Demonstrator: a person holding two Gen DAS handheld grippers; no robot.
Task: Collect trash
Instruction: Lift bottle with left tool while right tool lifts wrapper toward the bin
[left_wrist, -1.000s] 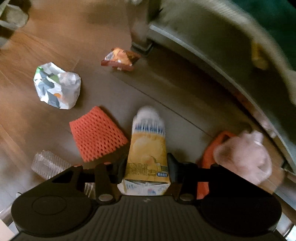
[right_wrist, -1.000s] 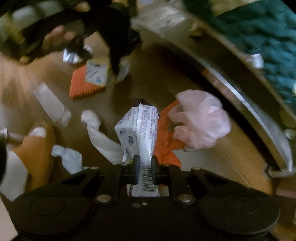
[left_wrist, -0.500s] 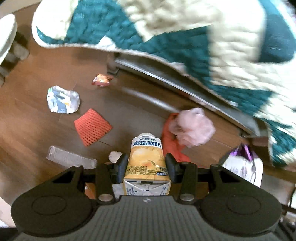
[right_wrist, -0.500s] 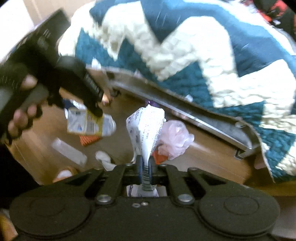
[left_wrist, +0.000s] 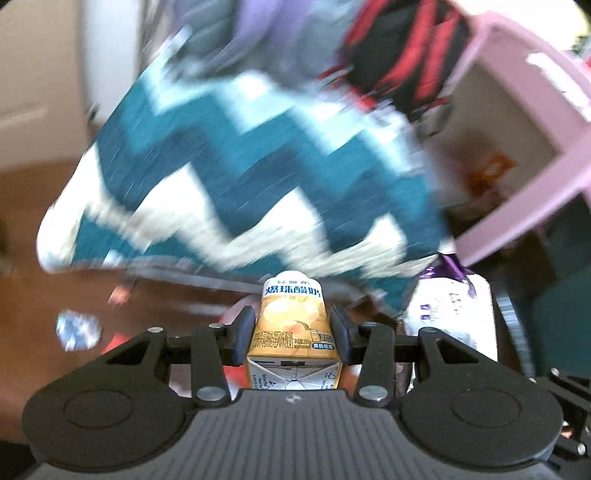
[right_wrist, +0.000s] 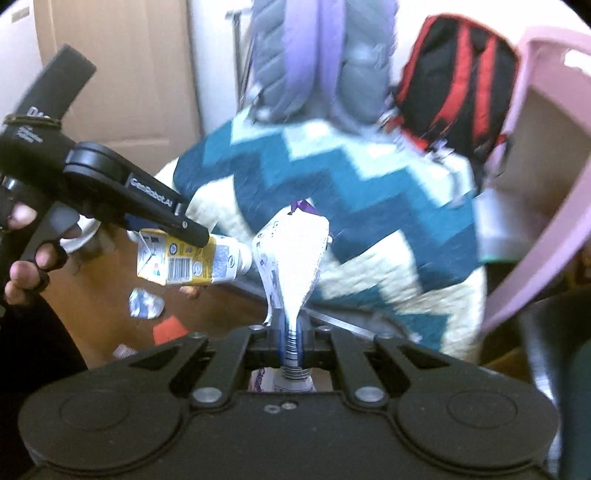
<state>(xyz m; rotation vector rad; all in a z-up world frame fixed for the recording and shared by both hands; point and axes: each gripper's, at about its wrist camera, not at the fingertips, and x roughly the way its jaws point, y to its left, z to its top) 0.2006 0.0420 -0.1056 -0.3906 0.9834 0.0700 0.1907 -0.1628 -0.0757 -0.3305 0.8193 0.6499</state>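
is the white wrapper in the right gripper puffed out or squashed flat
Squashed flat where it is held: the right gripper pinches the white wrapper into a thin edge between its pads, while the free end above fans out wider.

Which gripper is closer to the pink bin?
Right. The right gripper, holding the white wrapper, sits beside the pink bin; the left gripper with the yellow carton is farther left.
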